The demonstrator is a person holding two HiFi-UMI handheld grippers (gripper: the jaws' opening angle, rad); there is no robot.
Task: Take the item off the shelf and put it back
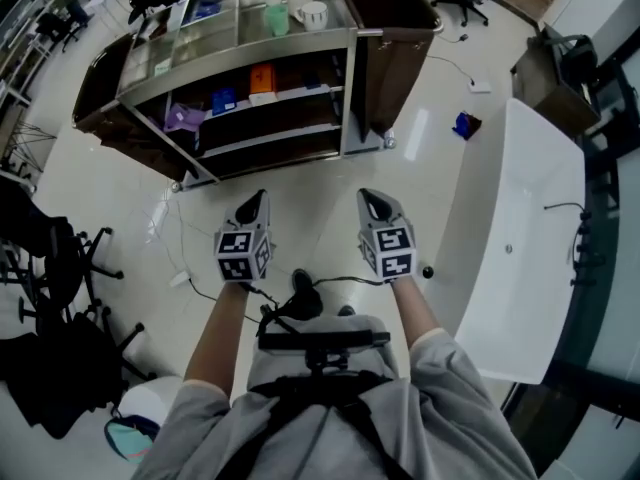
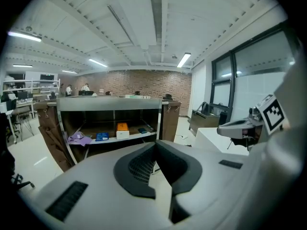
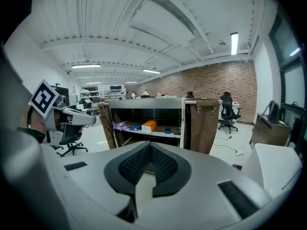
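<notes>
On the middle shelf: an orange-and-white box [image 1: 262, 79] lies untouched, with a flat blue packet [image 1: 223, 99] to its left and a crumpled purple thing [image 1: 183, 118] further left. All 3 are well apart from both tongs.
Shelf unit: the shelf unit [image 1: 250, 60] has a brushed-metal frame with open tiers. Dark brown panels hang at both ends.
Top tier: a pale green cup [image 1: 277, 18] and a white mug [image 1: 313, 14] with a handle stand here. Only the head view looks down on them; the gripper views are level and show just the top's metal edge.
Left tongs: the left tongs [image 1: 258, 200] have dark ribbed pads pressed together with nothing between them. The shell is smooth pale grey, aimed toward the shelf unit.
Right tongs: the right tongs [image 1: 372, 200] have the same ribbed pads, also together and empty. They are held level beside the left pair.
Floor: the floor [image 1: 100, 188] is glossy white and mirrors the lights. A small blue object [image 1: 466, 125] lies on it by the unit's right end.
Tabletop: a long, smooth white tabletop [image 1: 500, 298] with rounded ends stands at the person's right.
Gripper views only: a brick back wall and a ribbed white ceiling with strip lights appear here. Each view catches the other tongs at its edge.
</notes>
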